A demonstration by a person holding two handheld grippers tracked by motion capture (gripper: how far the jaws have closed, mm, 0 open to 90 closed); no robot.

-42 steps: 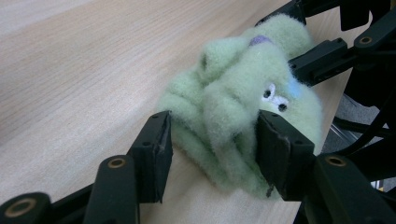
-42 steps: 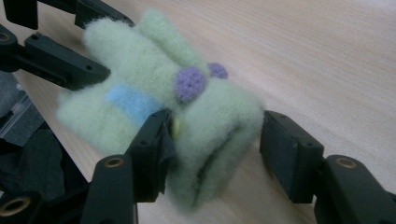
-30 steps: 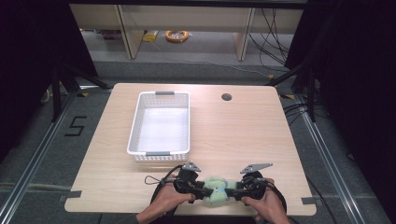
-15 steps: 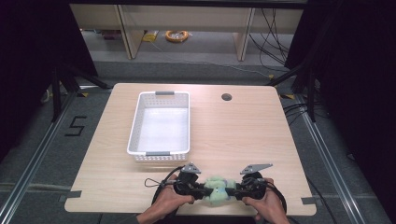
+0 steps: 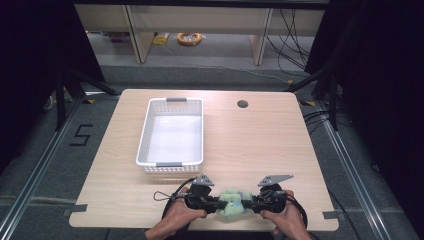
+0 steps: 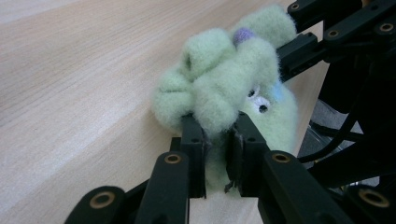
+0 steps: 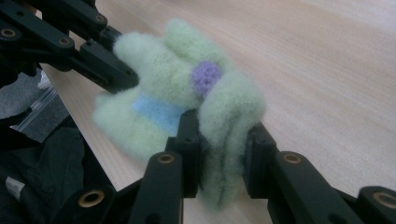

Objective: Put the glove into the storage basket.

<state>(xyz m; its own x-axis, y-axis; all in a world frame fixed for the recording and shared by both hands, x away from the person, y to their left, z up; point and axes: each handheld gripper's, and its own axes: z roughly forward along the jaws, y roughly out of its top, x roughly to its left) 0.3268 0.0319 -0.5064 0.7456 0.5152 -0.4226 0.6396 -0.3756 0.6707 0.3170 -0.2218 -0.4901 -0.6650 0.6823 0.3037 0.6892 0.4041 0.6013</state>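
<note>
a pale green plush toy (image 5: 231, 203) is held between the two grippers at the near edge of the wooden table (image 5: 260, 140), close to the person's body. the left gripper (image 6: 215, 140) is closed on one fuzzy limb of the toy, the fabric being pinched tight between its black jaws; two small eyes and a patch of light blue are seen on the toy's body just beyond the jaws. the right gripper (image 7: 223, 135) is clamped on another fold of the toy from the opposite side, with a small purple spot just above its jaws and a blue stripe to their left. in each gripper view the other gripper is seen biting the far side of the toy (so the toy is gripped at both ends at once). in the high view the left hand (image 5: 176, 216) and the right hand (image 5: 286, 219) are seen wrapped around the gripper handles, a grey three-cornered plate standing on top of each. a white basket (image 5: 145, 131) with grey handles is set farther back on the table, left of centre and well apart from the toy. a round hole (image 5: 242, 104) is seen in the tabletop near the far edge.
</note>
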